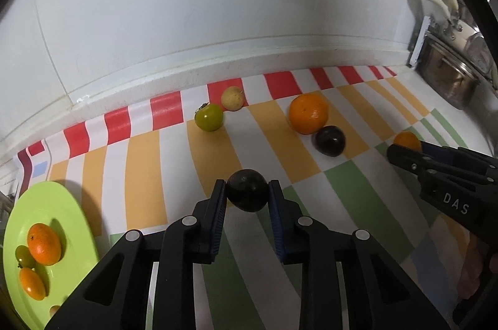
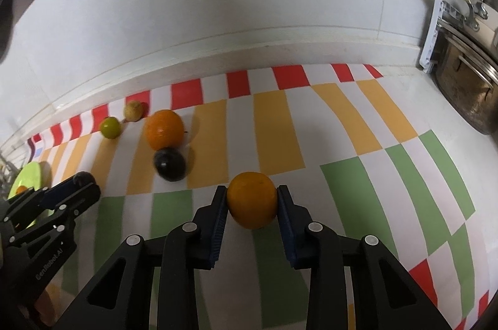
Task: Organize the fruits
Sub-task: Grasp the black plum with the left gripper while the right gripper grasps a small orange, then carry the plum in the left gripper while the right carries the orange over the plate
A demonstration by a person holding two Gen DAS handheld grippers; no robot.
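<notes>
We have both grippers clamped on fruit at once: the left gripper (image 1: 247, 194) is closed on a dark plum (image 1: 247, 193), its blue pads pressing the two flanks, and the right gripper (image 2: 251, 201) is closed on a small orange (image 2: 251, 199) in the same way. Taking the green plate (image 1: 71, 205) as our landmark, the plum sits on the striped cloth of the worktop (image 1: 358, 205) a little to the right of the plate, and the small orange lies well beyond that, further right. Between and behind them, further from the plate, lie a large orange (image 1: 308, 113) with a second dark plum (image 1: 330, 141) touching it, a green persimmon (image 1: 209, 117) and a pale yellowish fruit (image 1: 232, 98) just beside it. We judge the plum light, smooth-skinned and probably soft enough to bruise, so the grip across its widest girth should be gentle; it could squirt out if squeezed off-centre. The orange looks firmer, with a pebbled rind that should hold better, again taken across its middle. The plate already carries some small orange and green fruits.
</notes>
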